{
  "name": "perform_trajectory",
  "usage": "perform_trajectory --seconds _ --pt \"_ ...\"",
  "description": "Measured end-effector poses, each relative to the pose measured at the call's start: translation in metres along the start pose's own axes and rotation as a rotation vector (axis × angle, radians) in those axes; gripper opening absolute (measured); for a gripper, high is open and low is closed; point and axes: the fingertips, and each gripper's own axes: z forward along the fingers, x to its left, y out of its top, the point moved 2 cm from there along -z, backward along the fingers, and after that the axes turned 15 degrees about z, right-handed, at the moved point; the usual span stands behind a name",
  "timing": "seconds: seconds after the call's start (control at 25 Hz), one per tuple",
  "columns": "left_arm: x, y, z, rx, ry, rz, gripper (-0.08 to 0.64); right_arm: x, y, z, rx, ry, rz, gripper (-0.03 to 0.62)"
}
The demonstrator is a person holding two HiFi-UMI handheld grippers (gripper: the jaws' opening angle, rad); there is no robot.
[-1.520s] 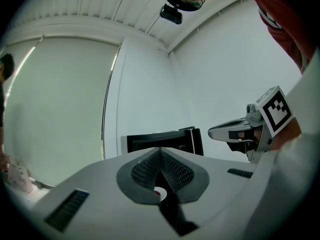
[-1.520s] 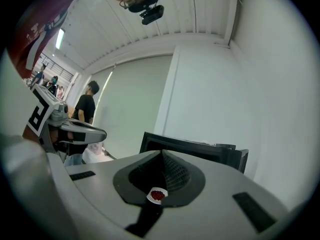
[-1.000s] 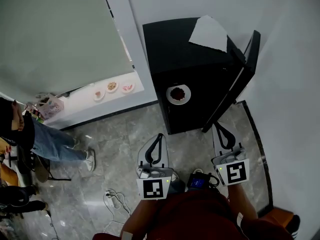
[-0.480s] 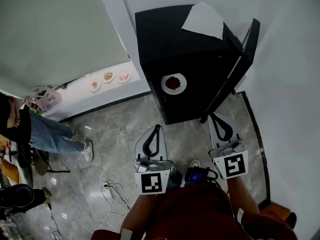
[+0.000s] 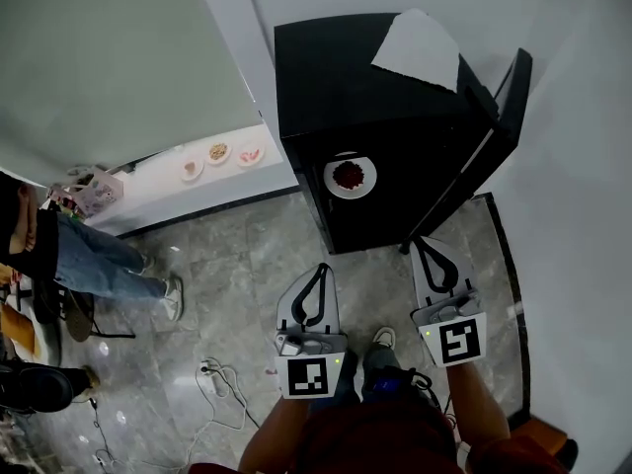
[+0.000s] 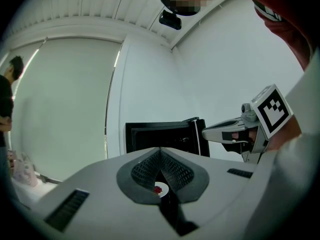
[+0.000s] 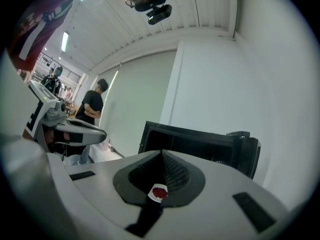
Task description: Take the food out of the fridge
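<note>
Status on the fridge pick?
Left gripper and right gripper shut, empty, short of fridge. Plate of red food inside, door open. Path looks clear.

Head view steeply down; claw views share fridge [image 5: 336,77].

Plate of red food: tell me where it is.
Head view, upper centre: the plate of red food sits inside the open black fridge, left of its swung-out door.

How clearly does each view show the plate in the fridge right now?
Head view: sharp, plate bright against the dark fridge interior, edges bowed by fisheye. Left gripper view: plate tiny, mostly blocked by the fingers. Right gripper view: likewise small but in focus.
</note>
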Motion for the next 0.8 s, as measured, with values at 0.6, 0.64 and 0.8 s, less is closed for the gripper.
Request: perform_trajectory --seconds 0.6,0.64,0.8 --pt "0.008 -0.066 0.034 0.035 0.043 0.025 0.014 -0.025 -0.076 0.036 0.058 0.021 -0.018 0.021" --pt "0.006 -0.073 0.035 0.040 0.044 0.022 0.014 -0.025 -0.082 0.039 0.061 0.026 -0.017 0.021" --pt "-0.004 -0.100 0.040 0.057 0.037 0.010 0.014 -0.031 -0.111 0.046 0.083 0.015 -0.002 0.021"
